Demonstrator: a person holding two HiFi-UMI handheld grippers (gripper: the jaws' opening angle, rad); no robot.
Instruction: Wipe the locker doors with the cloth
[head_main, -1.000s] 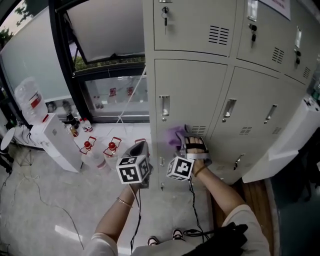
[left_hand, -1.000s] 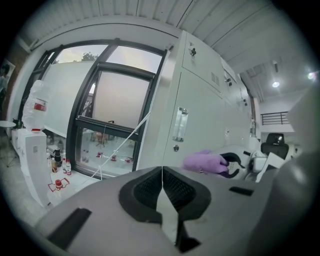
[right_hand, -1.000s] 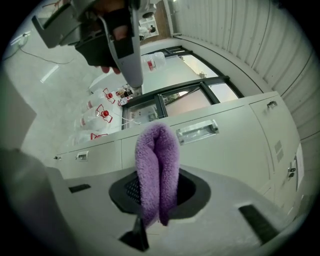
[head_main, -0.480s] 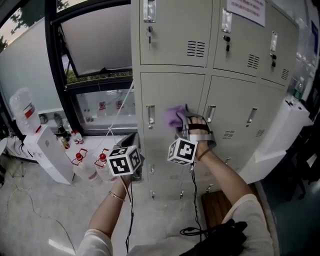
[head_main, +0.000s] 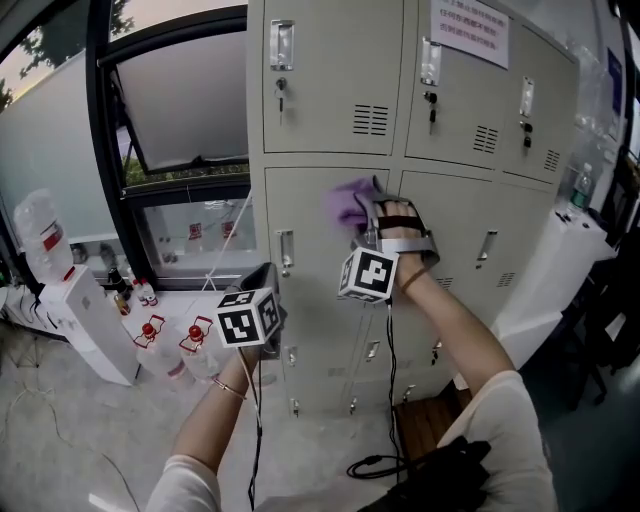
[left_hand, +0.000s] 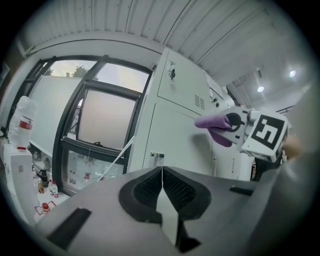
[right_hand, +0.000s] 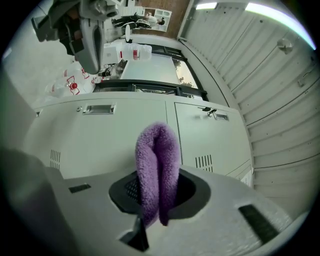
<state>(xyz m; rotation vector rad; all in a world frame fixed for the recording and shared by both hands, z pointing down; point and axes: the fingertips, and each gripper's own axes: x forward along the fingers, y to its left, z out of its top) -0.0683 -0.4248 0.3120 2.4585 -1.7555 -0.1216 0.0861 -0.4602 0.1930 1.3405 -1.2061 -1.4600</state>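
Grey lockers (head_main: 330, 90) fill the wall ahead, next to a dark-framed window (head_main: 190, 110), with red-capped bottles (head_main: 150, 332) standing on the floor below the glass. The right claw (head_main: 366, 208) is raised to the upper right corner of the middle-row left door (head_main: 315, 270), close to the seam with the neighbouring door, and it is pinching the purple cloth (head_main: 348, 203). In the right gripper view the cloth shows as a folded loop that stands out past the jaws and points at the panel. From the head view the fold seems to lie against the metal, though firm contact cannot be confirmed. The left claw (left_hand: 161, 175) hangs lower and to the left, apart from the door, with its jaws pressed together on nothing. The step in hand looks like a wiping stroke across this door. To do it well, only the soft fold should meet the paint, so the claw wants tilting until the loop flattens on the panel and the hard jaws stay off it. Steady pressure and overlapping passes from the top edge downward would cover the door evenly. The handle (head_main: 286, 252) sticks out and could snag the fold, so it is better worked around slowly. A loose pinch could let the cloth slip free.
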